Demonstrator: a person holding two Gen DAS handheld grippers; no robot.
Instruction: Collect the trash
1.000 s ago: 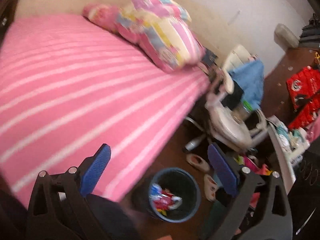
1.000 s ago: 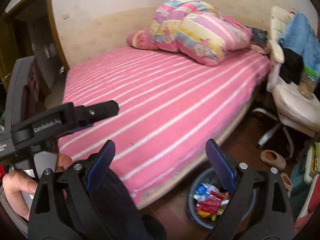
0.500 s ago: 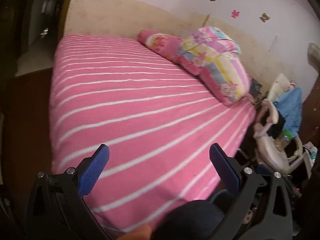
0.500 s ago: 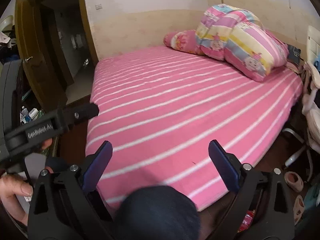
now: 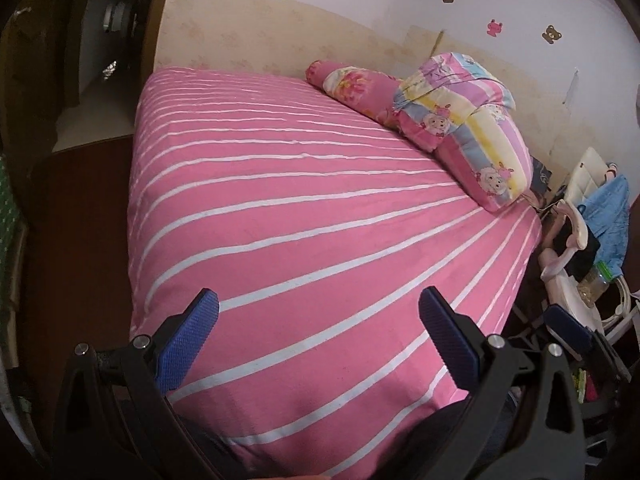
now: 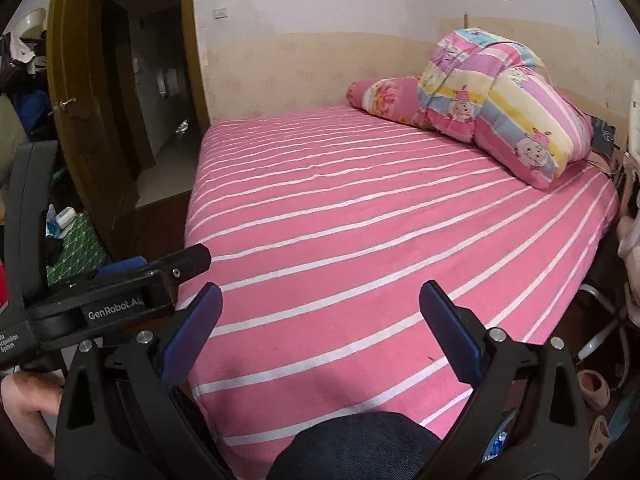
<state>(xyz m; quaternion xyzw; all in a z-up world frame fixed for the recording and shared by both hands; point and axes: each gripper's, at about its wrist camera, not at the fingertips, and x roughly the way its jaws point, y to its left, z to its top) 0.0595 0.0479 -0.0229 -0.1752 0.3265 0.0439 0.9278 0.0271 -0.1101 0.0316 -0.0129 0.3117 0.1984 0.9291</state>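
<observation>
Both grippers are open and empty, held above the near edge of a pink bed with white stripes (image 5: pixel 320 208) (image 6: pixel 380 216). My left gripper (image 5: pixel 318 340) has blue pads spread wide. My right gripper (image 6: pixel 320 332) is also spread wide. The left gripper's body (image 6: pixel 120 296) shows at the left of the right wrist view, and a tip of the right gripper (image 5: pixel 568 326) shows at the right of the left wrist view. No loose trash shows on the bed. The trash bin is almost hidden; a sliver of wrappers (image 6: pixel 498 440) shows at the lower right.
A folded patterned quilt (image 5: pixel 464 128) (image 6: pixel 504 104) and a pink pillow (image 6: pixel 388 98) lie at the bed's far right. A white chair with blue cloth (image 5: pixel 600 216) stands right of the bed. An open wooden door (image 6: pixel 84 112) is at left. Slippers (image 6: pixel 596 388) lie on the floor.
Both grippers have lifted and swung left, away from the bin with wrappers on the floor. The views now face the bed top and the doorway. Both stayed open.
</observation>
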